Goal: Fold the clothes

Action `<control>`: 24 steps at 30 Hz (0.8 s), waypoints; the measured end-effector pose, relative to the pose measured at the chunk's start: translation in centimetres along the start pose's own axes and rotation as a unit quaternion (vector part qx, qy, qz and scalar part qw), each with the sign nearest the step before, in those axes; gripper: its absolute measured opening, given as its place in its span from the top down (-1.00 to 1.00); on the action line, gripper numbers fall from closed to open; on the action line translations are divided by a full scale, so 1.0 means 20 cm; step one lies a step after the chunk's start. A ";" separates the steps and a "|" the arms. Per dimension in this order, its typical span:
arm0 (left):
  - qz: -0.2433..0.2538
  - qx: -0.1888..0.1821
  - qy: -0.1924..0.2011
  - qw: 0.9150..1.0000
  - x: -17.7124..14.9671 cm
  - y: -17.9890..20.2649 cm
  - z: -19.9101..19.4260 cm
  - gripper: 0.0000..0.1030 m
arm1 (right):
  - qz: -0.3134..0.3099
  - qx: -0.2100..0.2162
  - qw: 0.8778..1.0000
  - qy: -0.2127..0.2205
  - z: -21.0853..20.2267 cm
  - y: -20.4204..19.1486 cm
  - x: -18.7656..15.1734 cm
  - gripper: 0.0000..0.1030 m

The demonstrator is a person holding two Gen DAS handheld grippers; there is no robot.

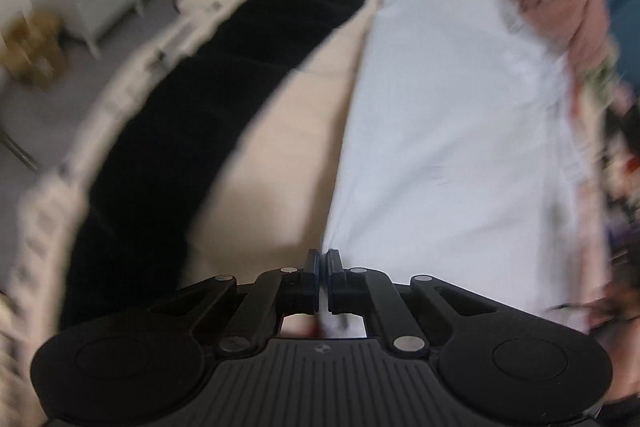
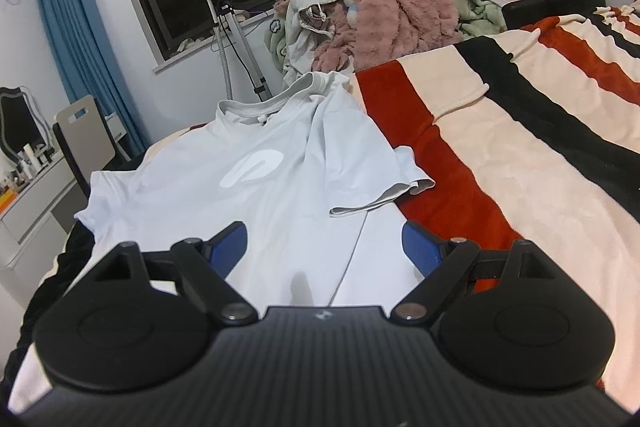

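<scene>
- The white T-shirt (image 2: 256, 187) lies spread front-up on the striped blanket (image 2: 520, 163) covering the bed, collar toward the clothes pile (image 2: 376, 3).
- The left gripper (image 1: 322, 263) has its fingers pinched together on the shirt's edge.
- The right gripper (image 2: 324, 247) hovers over the shirt's hem, fingers spread wide and holding nothing.
</scene>
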State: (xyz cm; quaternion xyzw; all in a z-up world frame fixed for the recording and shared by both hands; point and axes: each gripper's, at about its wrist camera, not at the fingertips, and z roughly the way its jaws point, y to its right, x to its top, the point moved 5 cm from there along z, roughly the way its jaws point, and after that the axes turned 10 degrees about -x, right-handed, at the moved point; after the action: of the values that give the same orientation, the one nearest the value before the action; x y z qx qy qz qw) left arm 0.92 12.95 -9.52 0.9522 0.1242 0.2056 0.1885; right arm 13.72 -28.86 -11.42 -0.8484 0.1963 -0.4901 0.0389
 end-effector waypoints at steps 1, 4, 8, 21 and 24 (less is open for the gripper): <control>0.013 0.000 0.007 1.000 0.01 0.03 0.01 0.97 | -0.002 0.000 1.000 0.002 0.00 0.00 0.00 -0.66; 0.052 -0.001 0.030 0.998 0.04 0.12 0.02 0.85 | -0.012 -0.003 1.000 0.010 -0.02 -0.02 0.01 -0.66; 0.105 -0.002 0.059 0.993 0.09 0.25 0.04 0.13 | -0.025 0.003 0.999 0.024 -0.06 -0.04 0.03 -0.66; 0.194 -0.074 0.225 0.952 0.27 0.83 0.19 -0.81 | -0.065 0.030 0.993 0.093 -0.40 -0.09 0.07 -0.66; 0.209 -0.071 0.253 0.942 0.26 0.88 0.26 -0.99 | -0.079 0.024 0.991 0.109 -0.45 -0.10 0.06 -0.66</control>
State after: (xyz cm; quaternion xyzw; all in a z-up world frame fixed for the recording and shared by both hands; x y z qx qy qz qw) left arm 10.52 -2.87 -4.89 0.8576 -0.0487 0.4828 0.1706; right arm 7.21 -26.39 -5.41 -0.8015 0.1204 -0.5858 -0.0015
